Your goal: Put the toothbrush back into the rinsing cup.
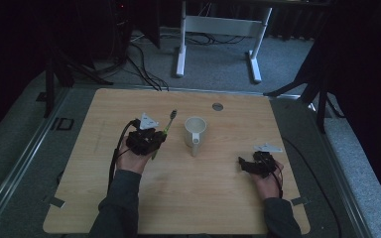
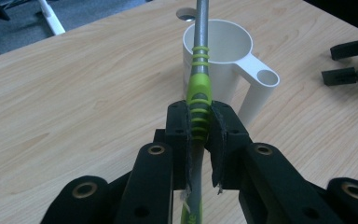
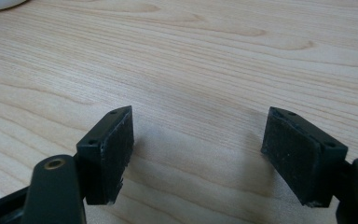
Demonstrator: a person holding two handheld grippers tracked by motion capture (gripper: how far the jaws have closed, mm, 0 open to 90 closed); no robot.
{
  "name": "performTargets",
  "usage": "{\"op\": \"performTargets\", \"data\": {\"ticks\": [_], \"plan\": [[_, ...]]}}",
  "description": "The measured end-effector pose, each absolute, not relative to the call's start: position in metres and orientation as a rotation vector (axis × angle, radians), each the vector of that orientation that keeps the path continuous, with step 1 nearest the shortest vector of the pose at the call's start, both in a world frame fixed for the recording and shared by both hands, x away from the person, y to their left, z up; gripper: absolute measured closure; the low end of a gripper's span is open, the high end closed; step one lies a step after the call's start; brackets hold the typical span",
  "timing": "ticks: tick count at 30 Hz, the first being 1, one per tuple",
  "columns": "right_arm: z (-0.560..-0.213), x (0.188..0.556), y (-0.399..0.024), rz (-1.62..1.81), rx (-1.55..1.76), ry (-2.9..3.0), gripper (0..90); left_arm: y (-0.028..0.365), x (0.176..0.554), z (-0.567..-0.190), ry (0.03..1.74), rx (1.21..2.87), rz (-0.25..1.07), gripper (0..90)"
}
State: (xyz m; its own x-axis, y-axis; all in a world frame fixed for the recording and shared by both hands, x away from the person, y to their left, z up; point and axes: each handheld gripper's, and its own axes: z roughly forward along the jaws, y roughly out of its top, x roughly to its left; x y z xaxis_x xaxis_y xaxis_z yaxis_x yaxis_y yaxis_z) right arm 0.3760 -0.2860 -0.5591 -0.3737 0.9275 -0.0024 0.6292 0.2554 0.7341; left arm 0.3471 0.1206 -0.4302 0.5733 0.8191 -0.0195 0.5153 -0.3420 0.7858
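Now the left gripper [image 2: 199, 128] squeezes a green and grey toothbrush [image 2: 199, 79] tight, holding it up just beside the white cup [image 2: 216, 60]. Next, I think, the brush must tip over the rim and drop in. The right gripper [image 3: 198, 154] rests wide open, holding nothing, on the wooden table [image 1: 129, 198].

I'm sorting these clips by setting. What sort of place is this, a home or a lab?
Most likely a lab or recording studio: a bare wooden table on grey carpet, loose cables on the floor, and a white desk frame behind, ringed by dark curtains.
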Motion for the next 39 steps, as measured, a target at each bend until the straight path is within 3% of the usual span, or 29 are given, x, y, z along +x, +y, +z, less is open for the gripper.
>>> {"op": "performTargets", "data": {"ticks": [39], "plan": [[-0.559,0.376,-0.286,0.913,1.413,2.096,24.5,0.118,0.353,-0.414,1.001,1.915,0.481,79.0]]}}
